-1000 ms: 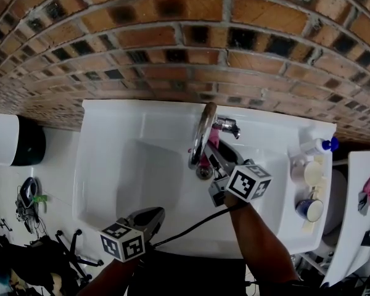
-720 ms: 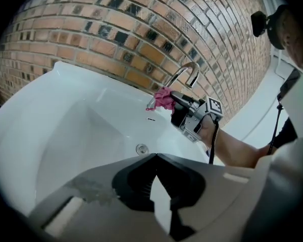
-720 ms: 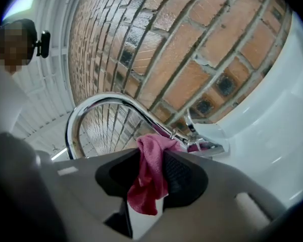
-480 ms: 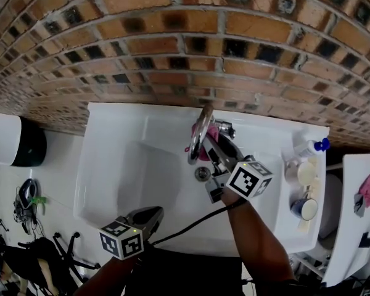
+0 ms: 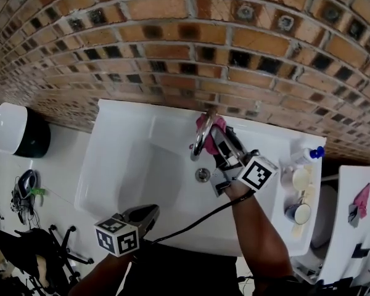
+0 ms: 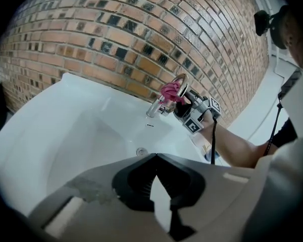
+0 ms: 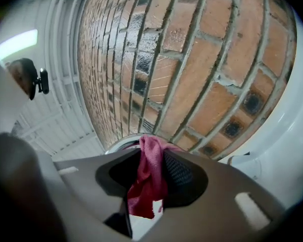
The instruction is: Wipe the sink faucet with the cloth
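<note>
Head view shows the pink cloth (image 5: 206, 124) pressed on the faucet's (image 5: 199, 144) arched top, clamped in the right gripper's (image 5: 217, 135) jaws over the white sink (image 5: 129, 159), while the left gripper (image 5: 152, 214) sits at the front rim, jaws together, empty.

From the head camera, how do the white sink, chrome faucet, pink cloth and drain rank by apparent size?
White sink, by far the largest.
Chrome faucet and pink cloth: similar, and the cloth covers part of the faucet, so unranked.
Drain, the smallest.
</note>
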`<state>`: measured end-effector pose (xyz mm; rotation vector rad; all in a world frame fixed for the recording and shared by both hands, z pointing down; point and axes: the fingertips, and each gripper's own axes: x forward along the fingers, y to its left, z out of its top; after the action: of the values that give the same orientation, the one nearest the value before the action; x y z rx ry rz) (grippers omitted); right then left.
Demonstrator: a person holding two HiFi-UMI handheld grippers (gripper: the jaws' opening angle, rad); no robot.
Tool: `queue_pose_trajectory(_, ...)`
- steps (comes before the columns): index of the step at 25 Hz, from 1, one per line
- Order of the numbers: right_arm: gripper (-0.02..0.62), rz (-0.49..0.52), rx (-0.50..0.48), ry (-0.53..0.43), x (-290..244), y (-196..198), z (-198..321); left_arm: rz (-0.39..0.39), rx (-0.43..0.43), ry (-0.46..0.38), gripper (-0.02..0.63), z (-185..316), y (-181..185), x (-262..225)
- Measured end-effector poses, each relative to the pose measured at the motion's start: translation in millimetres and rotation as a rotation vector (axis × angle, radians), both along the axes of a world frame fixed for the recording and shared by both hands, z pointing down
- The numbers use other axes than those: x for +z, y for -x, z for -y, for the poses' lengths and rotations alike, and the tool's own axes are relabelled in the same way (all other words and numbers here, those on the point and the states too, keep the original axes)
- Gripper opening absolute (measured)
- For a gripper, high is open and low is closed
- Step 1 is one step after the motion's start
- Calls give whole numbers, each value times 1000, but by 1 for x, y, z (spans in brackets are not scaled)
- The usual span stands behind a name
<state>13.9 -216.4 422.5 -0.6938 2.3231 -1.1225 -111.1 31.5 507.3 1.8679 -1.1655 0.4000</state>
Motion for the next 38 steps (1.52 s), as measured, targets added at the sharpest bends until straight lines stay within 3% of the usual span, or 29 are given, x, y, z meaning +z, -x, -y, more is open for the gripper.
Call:
queue_pose_trajectory(8, 136, 262, -148, 6, -28, 0, -12, -2, -70, -21, 6, -9, 3, -12)
queue_pose_trajectory(14, 130, 325, -321, -33, -33, 4, -24, -6, -86, -27, 6, -15, -2, -17)
queue_pose_trajectory(22, 126, 245, -464, -90, -33, 9, -43, 10, -84, -46, 6, -20, -2, -24)
queue_pose_trajectory(31, 124, 41, -488, -152, -25, 9, -56, 0, -52, -71, 6, -16, -14, -31)
queue_pose_trajectory(38, 124, 6, -494, -117, -10, 8, -72, -13, -19, -77, 6, -15, -22, -29)
